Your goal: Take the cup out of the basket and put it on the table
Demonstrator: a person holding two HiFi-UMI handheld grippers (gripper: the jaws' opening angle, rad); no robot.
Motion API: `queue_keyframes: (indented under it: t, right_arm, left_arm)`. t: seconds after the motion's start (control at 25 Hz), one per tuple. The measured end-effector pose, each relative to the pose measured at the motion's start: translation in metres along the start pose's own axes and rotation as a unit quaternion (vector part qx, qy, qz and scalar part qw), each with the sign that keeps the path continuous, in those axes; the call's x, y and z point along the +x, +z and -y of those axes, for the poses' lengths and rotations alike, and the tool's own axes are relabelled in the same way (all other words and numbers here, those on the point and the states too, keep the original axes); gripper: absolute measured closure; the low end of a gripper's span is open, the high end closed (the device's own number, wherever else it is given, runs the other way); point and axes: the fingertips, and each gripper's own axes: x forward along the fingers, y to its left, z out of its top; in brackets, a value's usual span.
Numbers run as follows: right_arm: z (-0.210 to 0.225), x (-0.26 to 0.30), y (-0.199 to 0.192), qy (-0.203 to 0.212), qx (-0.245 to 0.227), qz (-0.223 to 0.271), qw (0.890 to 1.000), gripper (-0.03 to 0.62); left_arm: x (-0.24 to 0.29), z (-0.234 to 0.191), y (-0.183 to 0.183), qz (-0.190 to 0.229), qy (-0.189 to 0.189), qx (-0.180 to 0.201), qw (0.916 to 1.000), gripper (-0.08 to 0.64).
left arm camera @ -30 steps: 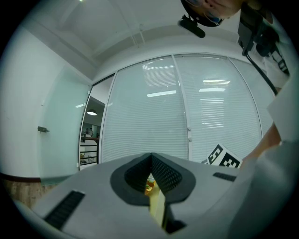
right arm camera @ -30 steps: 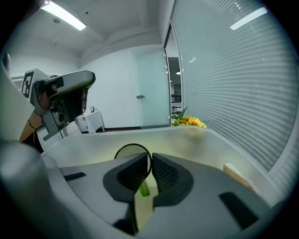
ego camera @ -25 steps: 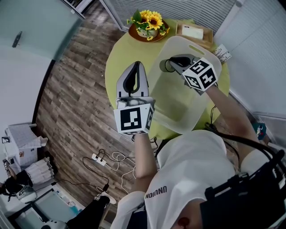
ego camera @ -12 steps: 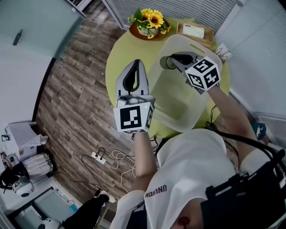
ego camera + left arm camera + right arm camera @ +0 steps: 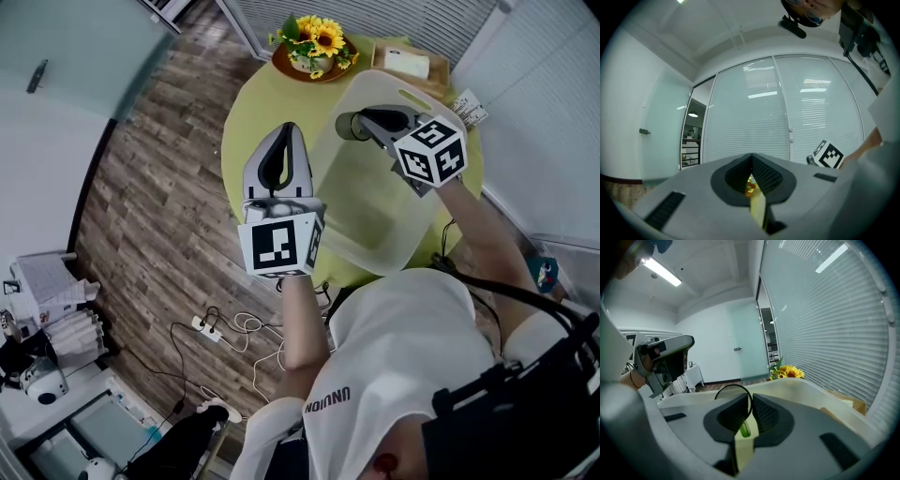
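Slightly downward right tool (image 5: pixel 364 122), pinching cup (image 5: pixel 344 126) rim

I count one cup (image 5: pixel 348 125), one basket (image 5: pixel 370 239) and one table (image 5: pixel 251 122). There's one bunch of sunflowers (image 5: pixel 315 41) and one wooden box (image 5: pixel 409 66) (both at the table's far edge). I hold two grippers: the left gripper (image 5: pixel 285 132) and the right gripper (image 5: pixel 362 122).

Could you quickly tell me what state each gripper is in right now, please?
Left gripper: closed, holding nothing.
Right gripper: closed on the rim of the cup.
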Motion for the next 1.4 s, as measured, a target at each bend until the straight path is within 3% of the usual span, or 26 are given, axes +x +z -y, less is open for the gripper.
queue_keyframes:
  t: [1.4]
  right_arm:
    - [-0.005,-0.013,0.038,0.002,0.012,0.062,0.998,0.548]
  left_arm:
    - [0.001,0.000,0.003,0.001,-0.001,0.001,1.0000,0.546]
